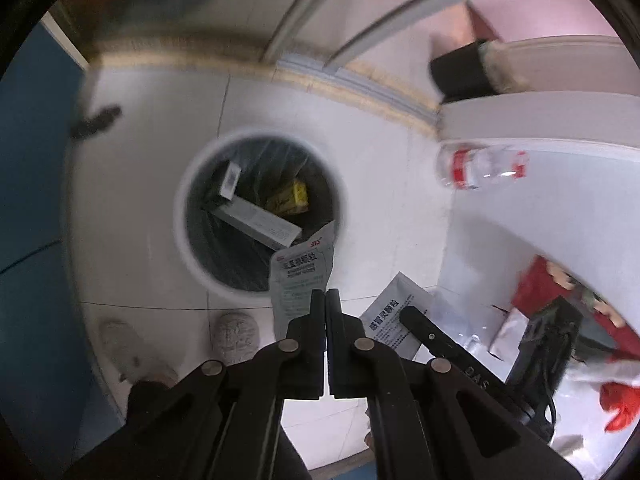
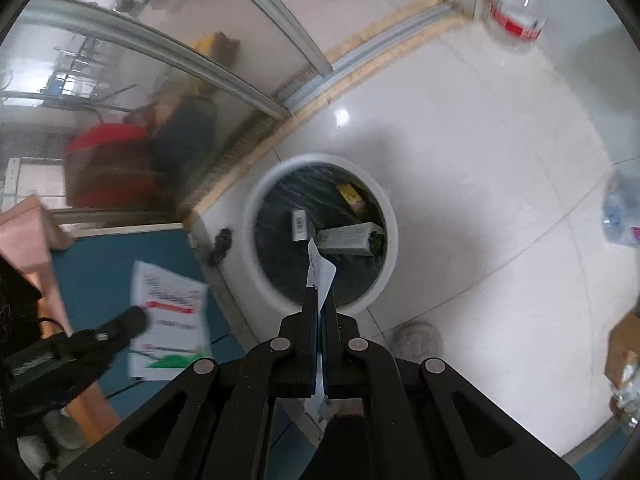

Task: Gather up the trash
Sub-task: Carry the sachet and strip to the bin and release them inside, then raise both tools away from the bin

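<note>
A flat white paper packet with printed words (image 1: 298, 280) hangs over the round white trash bin (image 1: 182, 216). A second white printed packet (image 1: 394, 320) hangs beside it. Grey and yellow boxes (image 1: 256, 220) lie inside the bin.

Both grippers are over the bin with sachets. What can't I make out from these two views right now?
- Bin bottom: both views, dark liner, boxes cover it.
- Left gripper sachet: small print blurred.
- Right gripper sachet: right view, edge-on, face hidden.
- Bottle: top cut off.

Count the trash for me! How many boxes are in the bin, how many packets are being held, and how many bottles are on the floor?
Boxes in the trash bin: 3
Medicine packets held: 2
Plastic bottles: 2
Total: 7
</note>
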A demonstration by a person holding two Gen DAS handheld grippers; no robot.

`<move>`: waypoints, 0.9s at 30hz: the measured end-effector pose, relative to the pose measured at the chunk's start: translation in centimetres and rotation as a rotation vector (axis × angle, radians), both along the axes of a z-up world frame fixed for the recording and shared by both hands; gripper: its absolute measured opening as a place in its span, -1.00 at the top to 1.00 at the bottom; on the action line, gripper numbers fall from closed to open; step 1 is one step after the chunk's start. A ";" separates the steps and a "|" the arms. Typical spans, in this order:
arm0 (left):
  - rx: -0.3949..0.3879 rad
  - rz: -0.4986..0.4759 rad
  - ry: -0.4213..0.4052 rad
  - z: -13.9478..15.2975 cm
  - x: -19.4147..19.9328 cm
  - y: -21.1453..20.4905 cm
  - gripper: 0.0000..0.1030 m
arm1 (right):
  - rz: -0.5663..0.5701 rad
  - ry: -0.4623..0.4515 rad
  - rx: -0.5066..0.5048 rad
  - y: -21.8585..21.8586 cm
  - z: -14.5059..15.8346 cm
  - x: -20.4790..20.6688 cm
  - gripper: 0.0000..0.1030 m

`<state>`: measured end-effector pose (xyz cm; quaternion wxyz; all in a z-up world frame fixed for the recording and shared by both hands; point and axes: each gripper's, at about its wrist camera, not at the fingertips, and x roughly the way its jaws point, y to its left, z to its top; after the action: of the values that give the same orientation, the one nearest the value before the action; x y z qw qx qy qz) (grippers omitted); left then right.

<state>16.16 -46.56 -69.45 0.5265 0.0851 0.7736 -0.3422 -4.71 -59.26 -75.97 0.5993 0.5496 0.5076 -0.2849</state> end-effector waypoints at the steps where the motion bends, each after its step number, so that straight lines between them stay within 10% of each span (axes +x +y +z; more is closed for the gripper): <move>1: 0.018 -0.003 -0.003 -2.3 -0.3 -0.6 1.00 | 0.008 -0.004 0.010 -0.2 -1.6 0.3 0.98; 9: 0.125 -0.086 -0.087 -9.3 -0.6 -1.2 0.97 | 0.117 0.039 0.074 -1.4 -12.7 3.2 0.87; 12: 0.163 -0.131 -0.182 -9.4 -0.7 -1.2 0.68 | 0.146 0.070 0.064 -1.0 -13.2 3.5 0.42; 13: 0.173 -0.143 -0.235 -8.6 -0.8 -1.0 0.23 | 0.148 0.073 0.056 -1.0 -13.0 3.5 0.08; 14: 0.177 -0.151 -0.269 -7.9 -0.8 -0.7 -0.42 | 0.146 0.066 0.048 -1.0 -12.5 3.4 -0.24; 16: 0.187 -0.156 -0.324 -6.6 -0.6 -0.1 -0.92 | 0.162 0.101 0.008 -0.9 -11.0 3.1 -0.33; 20: 0.207 -0.176 -0.419 -3.3 -0.6 1.4 -0.92 | 0.224 0.186 -0.115 -0.5 -6.6 2.9 -0.95; 27: 0.232 -0.159 -0.536 6.0 -1.4 4.0 -0.92 | 0.277 0.215 -0.259 1.2 4.8 1.9 -1.00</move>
<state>14.77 -42.60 -63.45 0.6702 0.2920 0.6320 -0.2572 -2.81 -58.05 -71.20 0.6409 0.3593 0.5984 -0.3195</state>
